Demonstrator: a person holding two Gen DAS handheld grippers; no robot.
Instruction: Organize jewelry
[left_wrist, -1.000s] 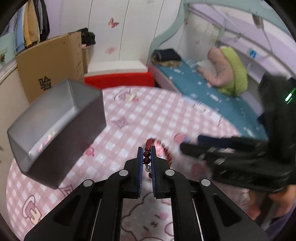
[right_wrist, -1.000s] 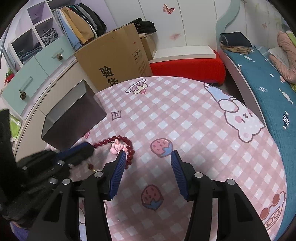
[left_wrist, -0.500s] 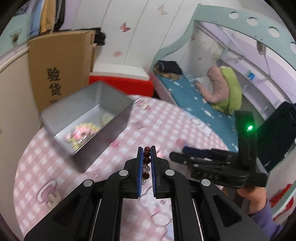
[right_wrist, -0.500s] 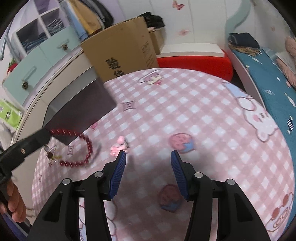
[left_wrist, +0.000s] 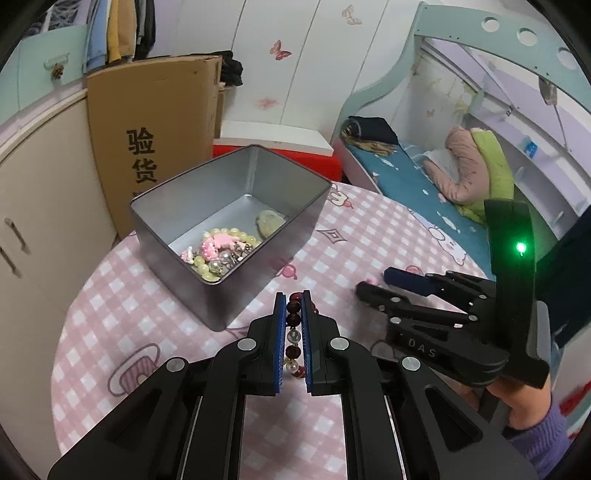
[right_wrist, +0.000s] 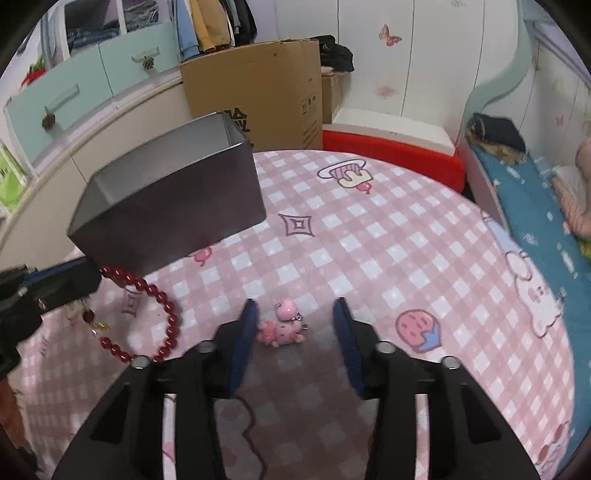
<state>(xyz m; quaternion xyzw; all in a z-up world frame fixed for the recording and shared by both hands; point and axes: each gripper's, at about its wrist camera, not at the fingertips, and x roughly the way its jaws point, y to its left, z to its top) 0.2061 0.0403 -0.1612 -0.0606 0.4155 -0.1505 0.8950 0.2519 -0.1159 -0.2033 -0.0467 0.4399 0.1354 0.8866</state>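
My left gripper (left_wrist: 292, 306) is shut on a dark red bead bracelet (left_wrist: 293, 314) and holds it above the table, just in front of an open silver tin (left_wrist: 221, 295). The tin holds several bead and pink charm pieces (left_wrist: 221, 251). In the right wrist view the bracelet (right_wrist: 162, 306) hangs from the left gripper's fingertips (right_wrist: 74, 280) beside the tin (right_wrist: 166, 218). My right gripper (right_wrist: 293, 314) is open, low over the table, with a pink charm (right_wrist: 282, 328) lying between its fingers. It also shows in the left wrist view (left_wrist: 373, 284).
The round table has a pink checked cloth (right_wrist: 369, 240). A cardboard box (right_wrist: 258, 92) and a red bench (right_wrist: 391, 147) stand behind it. A bed (left_wrist: 424, 192) lies to the right. Cabinets (left_wrist: 37, 184) are at the left.
My left gripper has lifted the red bracelet off the table and risen toward the tin, whose inside now shows. My right gripper has moved down and left so the pink charm lies between its fingers.
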